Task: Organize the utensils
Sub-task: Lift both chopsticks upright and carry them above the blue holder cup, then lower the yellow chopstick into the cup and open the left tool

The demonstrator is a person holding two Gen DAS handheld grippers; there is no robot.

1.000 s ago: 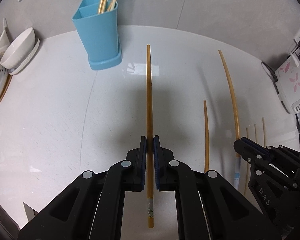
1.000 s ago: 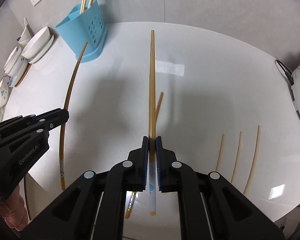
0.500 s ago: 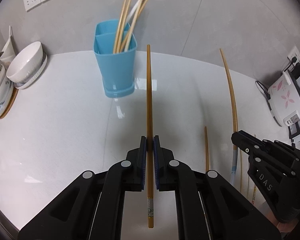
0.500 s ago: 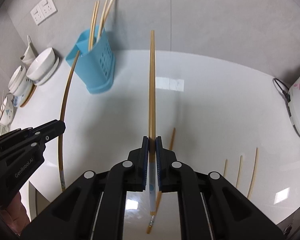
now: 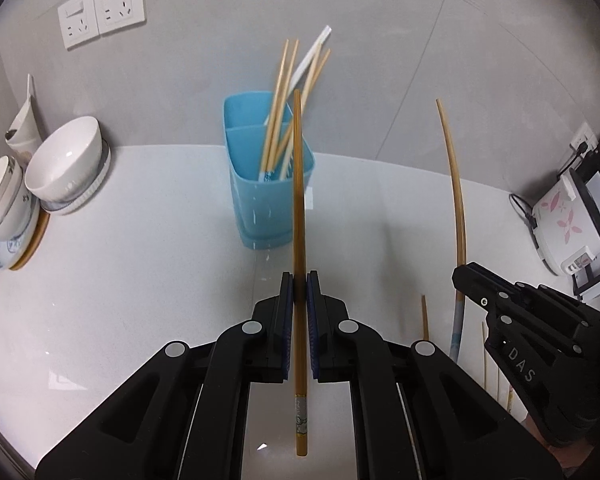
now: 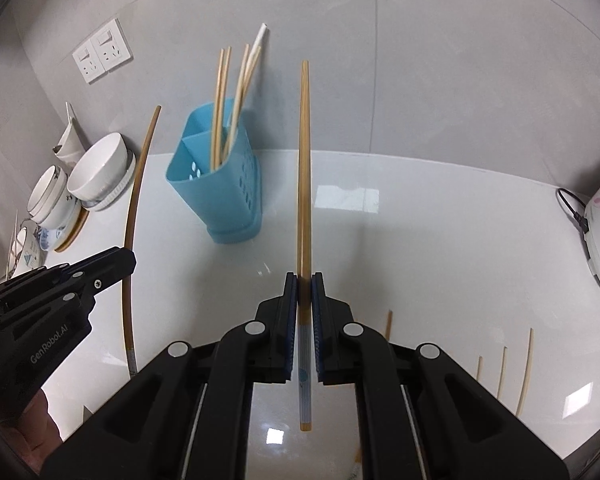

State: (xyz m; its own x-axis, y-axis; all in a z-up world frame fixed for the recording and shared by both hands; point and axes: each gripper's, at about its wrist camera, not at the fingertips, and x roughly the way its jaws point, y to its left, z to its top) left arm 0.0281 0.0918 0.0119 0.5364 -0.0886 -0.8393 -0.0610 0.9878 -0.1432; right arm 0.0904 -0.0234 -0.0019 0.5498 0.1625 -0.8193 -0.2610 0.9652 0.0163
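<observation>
My left gripper point(image 5: 299, 280) is shut on a bamboo chopstick point(image 5: 298, 184) that points forward, its tip in front of the blue utensil holder point(image 5: 266, 196). That holder stands on the white counter with several chopsticks upright in it. My right gripper point(image 6: 304, 282) is shut on another chopstick point(image 6: 304, 160) with a pale patterned end, held above the counter to the right of the blue utensil holder point(image 6: 224, 192). Each gripper appears at the edge of the other's view: the right gripper point(image 5: 466, 276) with its chopstick point(image 5: 456, 184), the left gripper point(image 6: 120, 260) with its chopstick point(image 6: 134, 216).
White bowls point(image 5: 66, 164) and cups are stacked at the left on the counter point(image 5: 140, 280). A rice cooker point(image 5: 568, 224) with a cable sits at the right. Several loose chopsticks point(image 6: 502, 372) lie on the counter near the front right. Wall sockets point(image 5: 100, 8) are above.
Both grippers have risen and tilted up with their chopsticks. The blue holder now sits nearer the middle of each view, and more of the wall shows.
</observation>
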